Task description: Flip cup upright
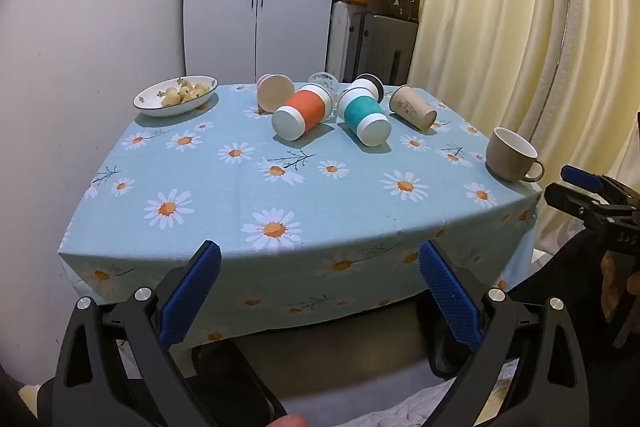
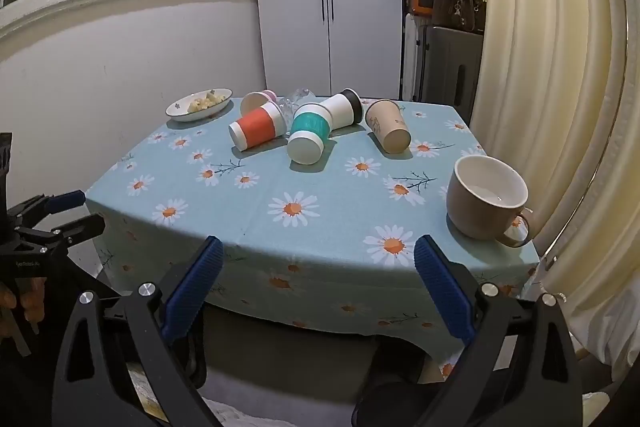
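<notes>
Both tools are held back in front of the counter [image 1: 240,187], off its near edge, probably so that the whole group of cups can be seen before one is chosen. The left tool [image 1: 320,291] has its blue pads spread wide with nothing between them. The right tool [image 2: 316,287] is spread the same way and is also empty.

The cups lie on their sides in a group at the far middle of the counter. The orange cup [image 1: 302,111] and the teal cup [image 1: 362,115] point their white bottoms toward the cameras. The beige cup [image 2: 388,129] lies just to the right of them, a little apart. Behind them are a black-topped cup [image 2: 344,107] and a pink cup [image 1: 274,93], both partly covered by the front ones. Which cup the task means, I cannot tell.

The mug [image 2: 486,197] stands upright already at the near right corner. A plate [image 1: 176,97] with food is at the far left.

Something of clear glass [image 1: 322,83] sits behind the orange cup; its shape is hard to make out. The cups' open mouths face away, so their insides are hidden.
</notes>
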### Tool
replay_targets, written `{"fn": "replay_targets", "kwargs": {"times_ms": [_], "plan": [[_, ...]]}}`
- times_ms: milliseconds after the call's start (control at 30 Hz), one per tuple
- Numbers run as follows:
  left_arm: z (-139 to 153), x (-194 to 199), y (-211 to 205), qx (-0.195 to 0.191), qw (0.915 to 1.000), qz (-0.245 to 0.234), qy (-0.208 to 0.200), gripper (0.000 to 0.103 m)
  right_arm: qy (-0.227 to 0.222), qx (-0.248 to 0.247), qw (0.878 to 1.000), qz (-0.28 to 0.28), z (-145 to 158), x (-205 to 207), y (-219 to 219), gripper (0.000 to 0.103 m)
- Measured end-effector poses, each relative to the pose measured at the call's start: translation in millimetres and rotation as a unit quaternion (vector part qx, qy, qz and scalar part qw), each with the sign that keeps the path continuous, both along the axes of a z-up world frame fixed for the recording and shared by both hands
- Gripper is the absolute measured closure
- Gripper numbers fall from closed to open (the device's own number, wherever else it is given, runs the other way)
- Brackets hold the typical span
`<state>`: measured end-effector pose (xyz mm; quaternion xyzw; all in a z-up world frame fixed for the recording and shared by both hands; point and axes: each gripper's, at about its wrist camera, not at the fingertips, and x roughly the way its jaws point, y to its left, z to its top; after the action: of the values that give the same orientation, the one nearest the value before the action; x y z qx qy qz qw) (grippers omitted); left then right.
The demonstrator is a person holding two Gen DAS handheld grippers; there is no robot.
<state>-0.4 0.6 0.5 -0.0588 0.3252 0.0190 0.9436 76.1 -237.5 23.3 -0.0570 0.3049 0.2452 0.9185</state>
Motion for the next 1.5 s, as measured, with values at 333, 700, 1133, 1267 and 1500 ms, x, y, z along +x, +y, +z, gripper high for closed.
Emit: {"fn": "replay_targets", "kwargs": {"times_ms": [333,700,1133,1267,1500], "plan": [[-0.3,-1.7,-3.3,0.008,1.0,0.001,-0.002,0.007,0.004,-0.011,1.0,0.001,-5.3,2.2,1.1,0.008],[-1.4,-1.2,-3.2,0.007,1.0,0.003,-0.002,0.007,0.006,-0.013,1.0,0.001,-6.1,2.2,1.8,0.008],[1.6,2.0,-2.5,0.005,1.0,0.005,-0.005,0.007,0.008,-0.009,1.0,-0.007,-6.0,4.4,-1.3,0.008],[3.3,4.1,-2.8,0.005,1.0,0.004,-0.006,0.007,0.007,-0.007,1.0,-0.008,-5.5,4.3,-3.4,0.008],[3.8,4.2,-3.2,0.006,1.0,0.002,-0.006,0.007,0.008,-0.012,1.0,-0.006,-6.0,4.5,-2.4,0.008]]}}
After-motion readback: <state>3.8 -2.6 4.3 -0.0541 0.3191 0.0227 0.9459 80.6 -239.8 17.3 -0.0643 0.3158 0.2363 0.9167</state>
